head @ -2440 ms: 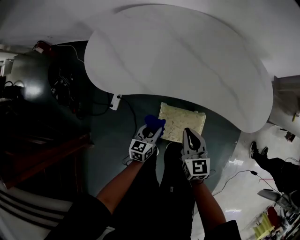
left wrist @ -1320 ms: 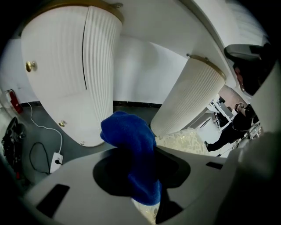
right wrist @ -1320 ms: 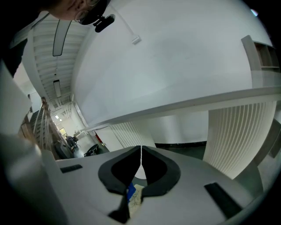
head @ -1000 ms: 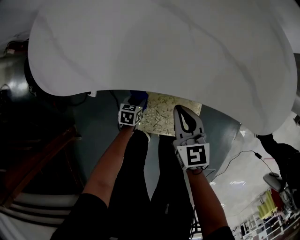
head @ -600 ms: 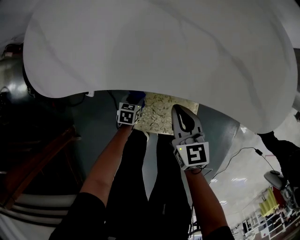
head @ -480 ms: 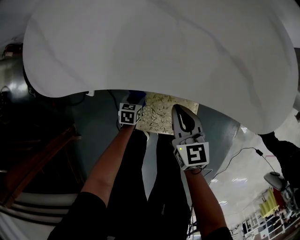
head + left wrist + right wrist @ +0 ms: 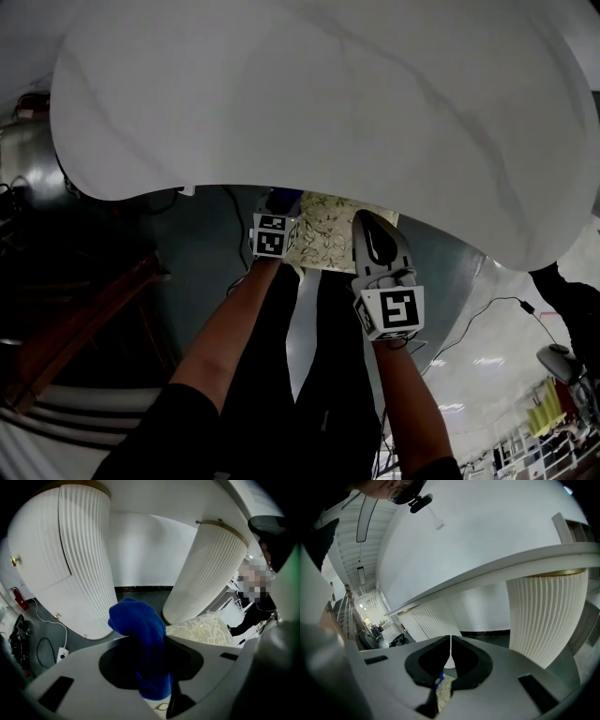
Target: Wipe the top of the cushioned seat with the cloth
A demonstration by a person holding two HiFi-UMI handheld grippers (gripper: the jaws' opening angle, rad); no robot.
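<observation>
The cushioned seat [image 7: 330, 225], cream with a dark leafy pattern, sits on the floor, half under the rim of the white table [image 7: 319, 103]. My left gripper [image 7: 279, 214] is over the seat's left end, shut on the blue cloth [image 7: 285, 200]. The left gripper view shows the cloth [image 7: 140, 639] bunched between the jaws, with the seat [image 7: 206, 631] below right. My right gripper [image 7: 367, 225] hangs over the seat's right part. Its jaws are shut [image 7: 450, 651] and hold nothing, and a strip of seat [image 7: 446, 689] shows beneath.
The tabletop overhangs most of the floor ahead. White ribbed pedestals [image 7: 79, 569] [image 7: 206, 573] [image 7: 548, 616] stand behind the seat. A power strip [image 7: 185, 190] with cables lies at left, beside a dark wooden frame [image 7: 84, 319]. A person's dark trousers [image 7: 572, 305] are at right.
Both grippers have advanced under the table rim to the seat over the last seconds. In the last half second the left gripper and cloth drifted slightly right and toward me.
</observation>
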